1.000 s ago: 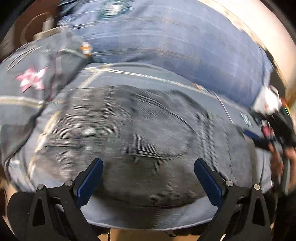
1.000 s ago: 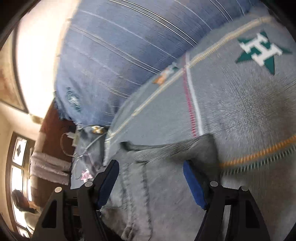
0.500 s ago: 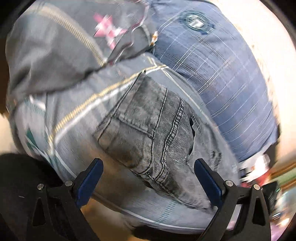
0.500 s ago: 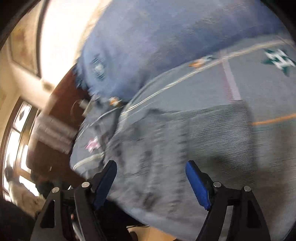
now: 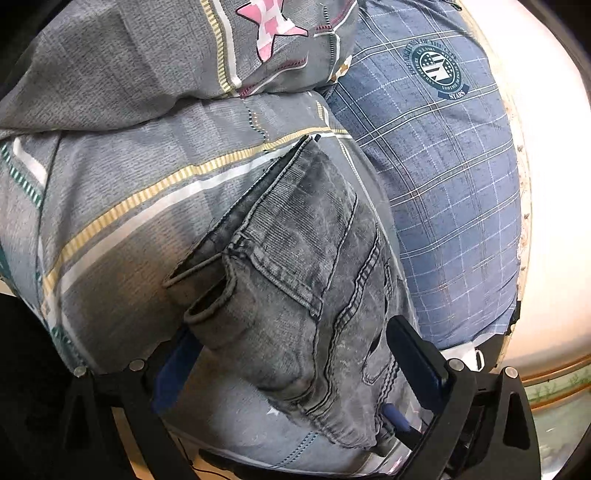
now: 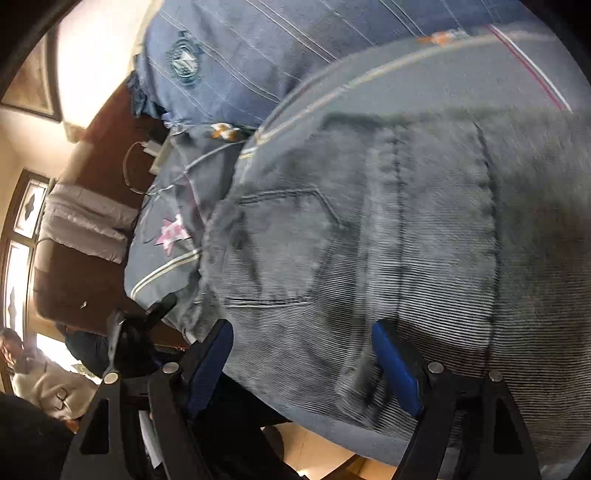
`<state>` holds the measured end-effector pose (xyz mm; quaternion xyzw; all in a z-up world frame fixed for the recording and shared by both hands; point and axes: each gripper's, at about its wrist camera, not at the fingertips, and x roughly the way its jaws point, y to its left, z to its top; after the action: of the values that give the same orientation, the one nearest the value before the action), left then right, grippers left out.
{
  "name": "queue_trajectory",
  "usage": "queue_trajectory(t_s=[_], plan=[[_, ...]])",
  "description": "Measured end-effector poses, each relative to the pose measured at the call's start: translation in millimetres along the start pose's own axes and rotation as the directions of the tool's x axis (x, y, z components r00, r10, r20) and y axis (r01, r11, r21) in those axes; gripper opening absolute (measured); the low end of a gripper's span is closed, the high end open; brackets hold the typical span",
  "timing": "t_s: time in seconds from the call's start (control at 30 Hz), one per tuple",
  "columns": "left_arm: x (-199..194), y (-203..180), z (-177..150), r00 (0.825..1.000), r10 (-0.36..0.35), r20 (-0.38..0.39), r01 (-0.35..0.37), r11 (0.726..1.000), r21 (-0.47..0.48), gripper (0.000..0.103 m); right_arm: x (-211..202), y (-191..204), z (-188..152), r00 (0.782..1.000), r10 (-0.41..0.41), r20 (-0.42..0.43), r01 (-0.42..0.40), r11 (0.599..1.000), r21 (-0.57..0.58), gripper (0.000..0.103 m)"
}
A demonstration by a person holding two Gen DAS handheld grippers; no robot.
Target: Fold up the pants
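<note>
A pair of grey jeans [image 5: 295,280] lies folded into a thick bundle on the grey striped bedcover [image 5: 122,206]. Its rolled end points to the left in the left wrist view. My left gripper [image 5: 295,343] is open and low over the near end of the bundle, one blue finger on each side of it, and the pads do not press on the denim. In the blurred right wrist view the jeans [image 6: 369,240] show a back pocket and fill most of the frame. My right gripper [image 6: 303,328] is open above the denim's near edge with nothing pinched.
A blue checked pillow [image 5: 436,177] with a round crest lies beyond the jeans, against a pale wall. A grey pillow with a pink star [image 5: 273,26] lies at the far left. The bed's edge is just below the grippers. A person [image 6: 26,373] sits near a window [image 6: 18,258].
The left view has rolled and come lower and closer, so the folded jeans now lie between its fingers. The right gripper has slid sideways along the jeans, which now fill its view.
</note>
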<state>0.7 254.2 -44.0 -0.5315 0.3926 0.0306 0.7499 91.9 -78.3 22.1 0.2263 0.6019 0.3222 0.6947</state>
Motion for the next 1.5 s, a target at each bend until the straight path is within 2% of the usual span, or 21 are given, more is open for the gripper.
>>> queue_trajectory(t_s=[0.17,0.27,0.33,0.4,0.47,0.53,0.57,0.63,0.7,0.8,0.83,0.87,0.9,0.97,1.03,1.13,1.2,1.23,1.3,1.4,1.5], plan=[[9.1,-2.4,0.9,1.0,-0.027,-0.005,0.027,1.0,0.001,0.098,11.3,36.5,5.0,1.0,0.01,-0.014,-0.011,0.995,-0.104,0.081],[6.7,0.9,1.8,1.0,-0.03,-0.001,0.03,1.0,0.0,0.098,32.8,34.4,9.9,0.998,0.001,-0.058,-0.005,0.998,-0.059,0.081],[7.0,-1.3,3.3,1.0,-0.027,0.008,0.027,1.0,0.002,0.095,37.7,39.5,13.6,0.997,0.042,-0.063,-0.046,0.997,-0.056,0.081],[7.3,-4.4,3.1,1.0,0.0,0.014,-0.001,1.0,0.029,0.076,43.4,54.5,19.4,0.992,0.1,-0.071,-0.105,0.992,-0.076,0.081],[9.3,-9.2,2.9,0.997,0.079,0.022,-0.08,0.994,0.073,0.042,57.9,57.7,23.0,0.988,0.121,-0.092,-0.126,0.99,-0.057,0.081],[9.4,-11.3,3.3,0.994,0.11,0.022,-0.111,0.99,0.087,0.036,86.5,38.0,22.9,0.981,0.046,-0.188,-0.039,0.998,0.043,0.08],[7.9,-11.9,3.2,0.993,0.115,0.026,-0.116,0.989,0.095,0.033,88.7,31.0,23.3,0.98,0.072,-0.186,-0.055,0.994,0.092,0.08],[5.2,-15.3,2.6,0.991,0.13,0.038,-0.133,0.984,0.115,0.028,77.2,42.6,33.1,0.981,0.08,-0.177,-0.071,0.996,0.055,0.081],[3.1,-20.3,2.0,0.987,0.153,0.049,-0.158,0.98,0.125,0.026,60.7,57.6,52.3,0.993,0.068,-0.096,-0.069,0.998,-0.006,0.081],[-0.8,-31.4,1.2,0.982,0.17,0.08,-0.181,0.971,0.157,0.022,66.5,47.6,80.2,0.997,0.067,-0.044,-0.065,0.997,0.051,0.081],[-1.3,-37.0,0.6,0.979,0.179,0.093,-0.193,0.965,0.175,0.022,75.4,37.1,87.2,0.999,0.03,-0.037,-0.027,0.996,0.082,0.081],[-2.0,-37.7,0.3,0.979,0.183,0.095,-0.198,0.963,0.182,0.022,94.1,22.8,89.9,0.996,-0.032,-0.079,0.041,0.993,0.108,0.081],[-1.8,-37.9,0.5,0.977,0.189,0.097,-0.204,0.961,0.185,0.022,104.4,11.9,90.2,0.995,-0.002,-0.097,0.014,0.992,0.129,0.081],[-1.9,-36.4,1.5,0.976,0.197,0.097,-0.212,0.958,0.191,0.022,93.3,14.3,92.8,0.996,0.027,-0.083,-0.013,0.985,0.174,0.081],[3.9,-35.0,1.2,0.971,0.22,0.096,-0.235,0.954,0.188,0.022,82.5,26.4,95.1,0.996,0.068,-0.054,-0.059,0.986,0.156,0.081],[6.4,-34.7,0.4,0.963,0.25,0.103,-0.266,0.943,0.198,0.022,84.9,33.1,96.4,0.998,0.056,-0.023,-0.053,0.992,0.118,0.081],[7.5,-39.2,-1.7,0.953,0.28,0.119,-0.301,0.926,0.228,0.022,106.0,14.7,96.8,0.995,-0.009,-0.103,0.023,0.99,0.14,0.082],[8.0,-41.3,-3.1,0.948,0.293,0.127,-0.316,0.918,0.242,0.022,101.0,14.0,95.5,0.998,0.016,-0.063,-0.007,0.99,0.142,0.081],[8.6,-43.3,-5.2,0.941,0.309,0.139,-0.335,0.907,0.256,0.022,88.1,19.8,93.7,0.997,0.032,-0.068,-0.023,0.991,0.134,0.081],[8.8,-47.6,-8.6,0.928,0.335,0.164,-0.37,0.884,0.285,0.022,67.3,41.9,80.4,0.999,0.017,-0.048,-0.016,0.999,0.034,0.081],[9.6,-52.0,-12.0,0.916,0.354,0.19,-0.398,0.863,0.312,0.022,54.8,46.6,64.3,0.998,0.03,-0.047,-0.028,0.999,0.025,0.081]])
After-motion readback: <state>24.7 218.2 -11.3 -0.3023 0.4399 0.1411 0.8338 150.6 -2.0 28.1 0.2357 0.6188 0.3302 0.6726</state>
